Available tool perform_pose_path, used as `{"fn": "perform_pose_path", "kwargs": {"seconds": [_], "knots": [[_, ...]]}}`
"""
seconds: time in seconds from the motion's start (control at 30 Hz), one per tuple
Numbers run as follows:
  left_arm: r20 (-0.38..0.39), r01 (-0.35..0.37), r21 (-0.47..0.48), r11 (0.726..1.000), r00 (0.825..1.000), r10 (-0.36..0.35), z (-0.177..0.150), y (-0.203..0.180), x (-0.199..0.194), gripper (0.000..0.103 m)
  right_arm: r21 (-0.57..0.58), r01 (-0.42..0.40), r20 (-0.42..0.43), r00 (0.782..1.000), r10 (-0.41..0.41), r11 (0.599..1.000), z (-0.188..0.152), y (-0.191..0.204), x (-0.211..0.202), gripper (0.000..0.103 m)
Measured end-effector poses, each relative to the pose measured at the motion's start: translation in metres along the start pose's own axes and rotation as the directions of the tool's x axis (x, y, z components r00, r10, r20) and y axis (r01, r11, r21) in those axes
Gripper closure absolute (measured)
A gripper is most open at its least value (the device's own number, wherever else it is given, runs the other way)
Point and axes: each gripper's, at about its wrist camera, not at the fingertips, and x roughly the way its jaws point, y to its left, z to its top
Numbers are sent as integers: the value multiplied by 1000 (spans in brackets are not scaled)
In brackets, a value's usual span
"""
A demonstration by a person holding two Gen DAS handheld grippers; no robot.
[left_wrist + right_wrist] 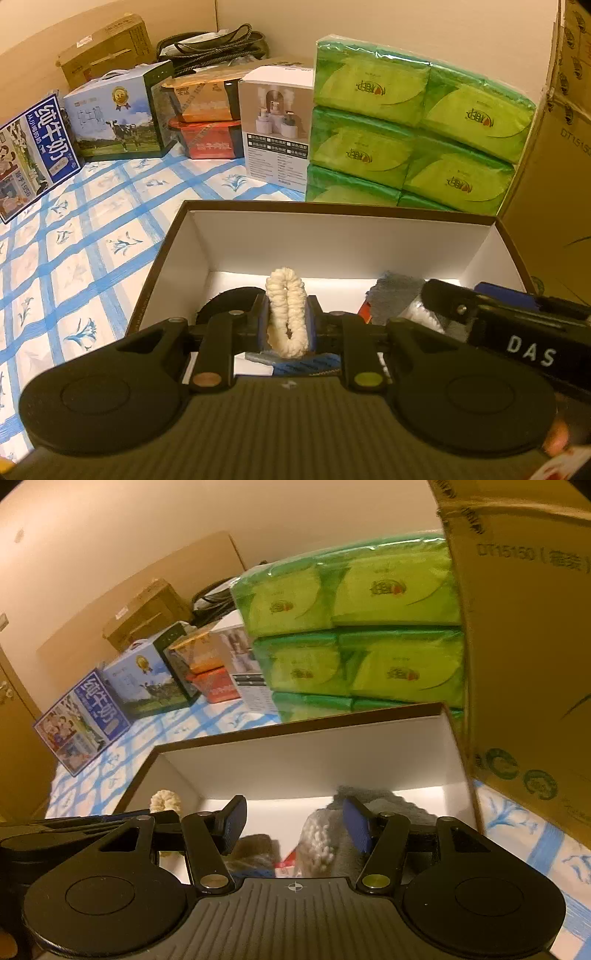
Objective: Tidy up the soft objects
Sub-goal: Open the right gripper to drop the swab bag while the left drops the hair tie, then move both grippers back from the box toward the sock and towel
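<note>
My left gripper (287,324) is shut on a cream fluffy scrunchie (287,312) and holds it upright over the open brown box with white walls (347,236). A black round soft item (229,301) lies on the box floor behind it. At the right of the box lie a grey cloth (397,297) and a white knobbly soft item (421,314). My right gripper (295,827) is open over the box (314,760), with the grey cloth (376,805) and white knobbly item (317,838) between and below its fingers. The scrunchie (166,801) shows at its left.
Green tissue packs (413,122) stack right behind the box. A large cardboard carton (554,147) stands at the right. Milk cartons (33,151), a cow-print box (118,118), snack tubs (207,122) and a white product box (275,125) line the back of the blue-checked cloth (81,251).
</note>
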Motion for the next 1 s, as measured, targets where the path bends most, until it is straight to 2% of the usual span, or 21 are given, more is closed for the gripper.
{"fn": "perform_pose_path", "kwargs": {"seconds": [0.17, 0.27, 0.33, 0.73, 1.0], "knots": [[2, 32, -4, 999, 999, -32, 2, 0, 0, 76, -64, 64, 1, 998, -64, 996, -1, 2, -10, 45], [18, 56, -24, 998, 998, -55, 4, 1, -4, 60, -64, 78, 3, 997, -78, 995, -2, 0, -17, 45], [27, 67, -25, 997, 997, -67, 5, 1, -8, 57, -51, 72, -3, 997, -72, 996, -3, -2, -22, 45], [5, 120, -1, 993, 993, -120, -5, 2, -29, 56, -64, 64, -15, 998, -65, 996, -21, 2, -60, 44], [18, 190, 40, 981, 981, -191, -25, -2, -75, 56, -4, 74, 11, 997, -74, 997, -45, 4, -114, 44]]}}
